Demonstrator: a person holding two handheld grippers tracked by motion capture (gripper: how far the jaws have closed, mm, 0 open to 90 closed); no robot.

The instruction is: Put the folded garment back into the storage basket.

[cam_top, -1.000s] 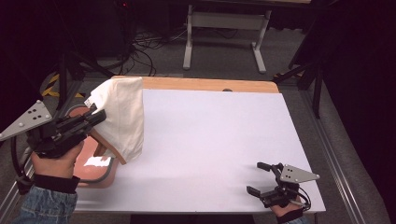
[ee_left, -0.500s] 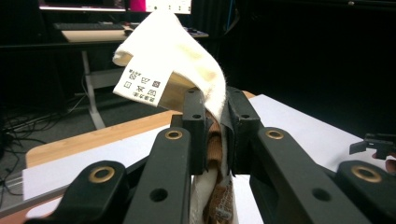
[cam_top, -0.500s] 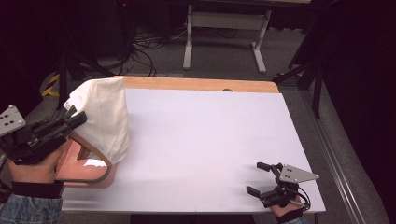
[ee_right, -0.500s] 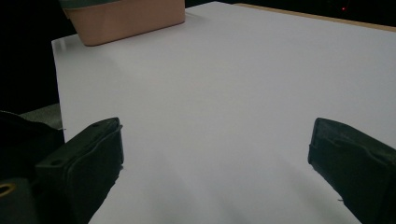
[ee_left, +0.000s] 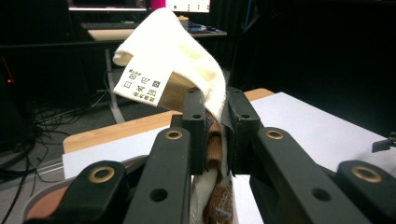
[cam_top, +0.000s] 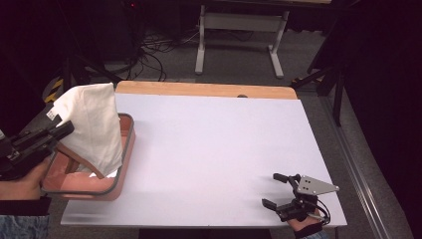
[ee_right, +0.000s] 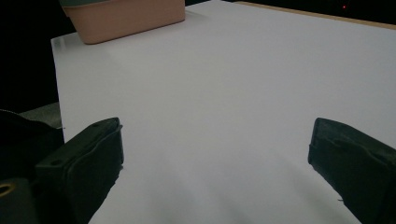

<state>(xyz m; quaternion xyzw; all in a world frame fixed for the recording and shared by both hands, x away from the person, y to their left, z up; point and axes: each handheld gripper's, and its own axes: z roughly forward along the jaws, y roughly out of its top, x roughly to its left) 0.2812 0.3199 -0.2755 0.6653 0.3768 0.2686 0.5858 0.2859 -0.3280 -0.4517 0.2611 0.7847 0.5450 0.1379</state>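
The left gripper [cam_top: 62, 130] has its 2 jaws clamped on a fold of the cream cloth [cam_top: 92, 124], which hangs over the near-left side of the pink basket [cam_top: 127, 144]; a brown lining and a care label [ee_left: 140, 84] show in the left gripper view. The step looks like lowering the cloth into the basket. Best done by keeping the pinch firm, centring the hanging bulk over the basket, then letting go low. The right gripper [cam_top: 281, 191] rests well right of the basket, its jaws spread wide and holding nothing.
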